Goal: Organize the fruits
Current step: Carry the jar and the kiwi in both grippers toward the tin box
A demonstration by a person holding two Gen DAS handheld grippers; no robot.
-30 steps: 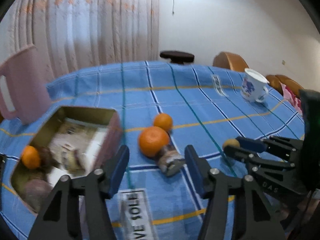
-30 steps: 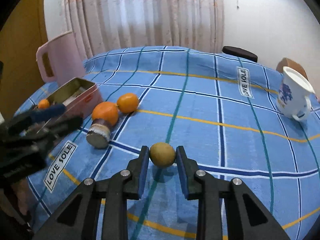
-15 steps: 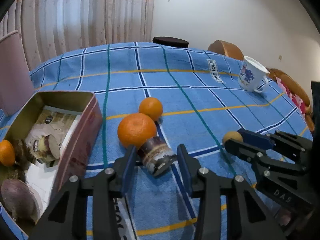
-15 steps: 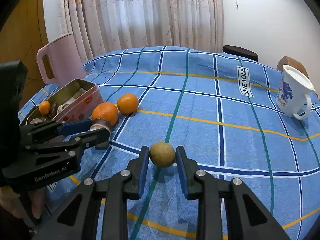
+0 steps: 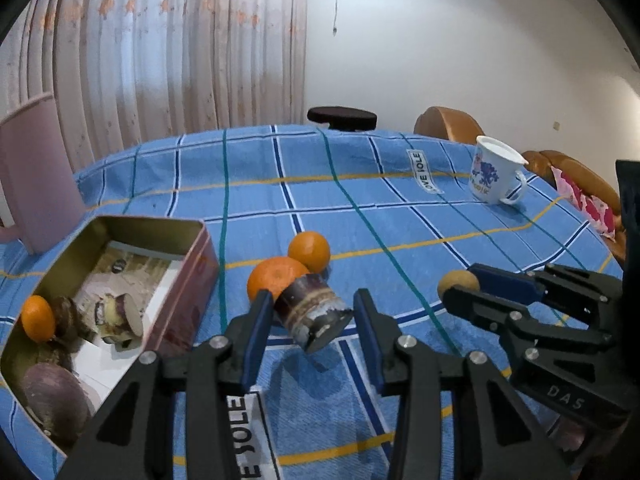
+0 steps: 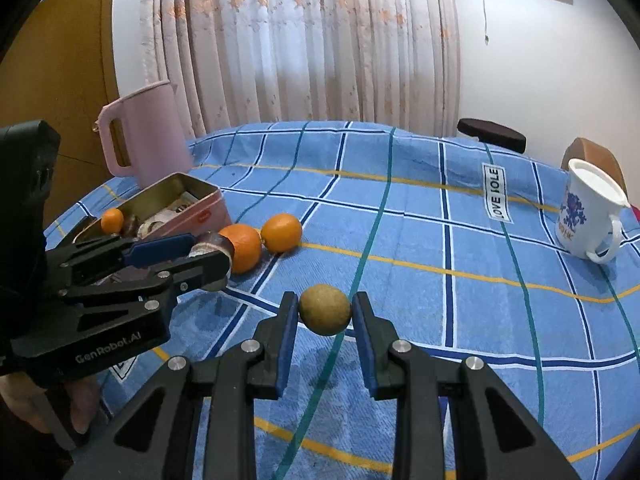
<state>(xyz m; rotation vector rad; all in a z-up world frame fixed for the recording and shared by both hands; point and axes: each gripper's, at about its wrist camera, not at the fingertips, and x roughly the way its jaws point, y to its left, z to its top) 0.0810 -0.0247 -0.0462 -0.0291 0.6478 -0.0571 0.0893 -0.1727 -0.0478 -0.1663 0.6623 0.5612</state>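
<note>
Two grippers at fruit on the blue checked table

Right gripper fingers clamp the round yellow-brown fruit; left gripper fingers straddle the dark purple sugarcane chunk, contact unclear.

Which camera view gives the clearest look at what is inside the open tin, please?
The left wrist view: it looks down into the tin, showing a small orange and dark brown pieces on a paper lining. The right wrist view shows the tin side-on and farther off, partly behind the left gripper.

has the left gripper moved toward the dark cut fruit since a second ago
Yes. The left gripper has advanced; its jaws now flank the dark cut fruit beside the orange, which earlier lay ahead.
</note>
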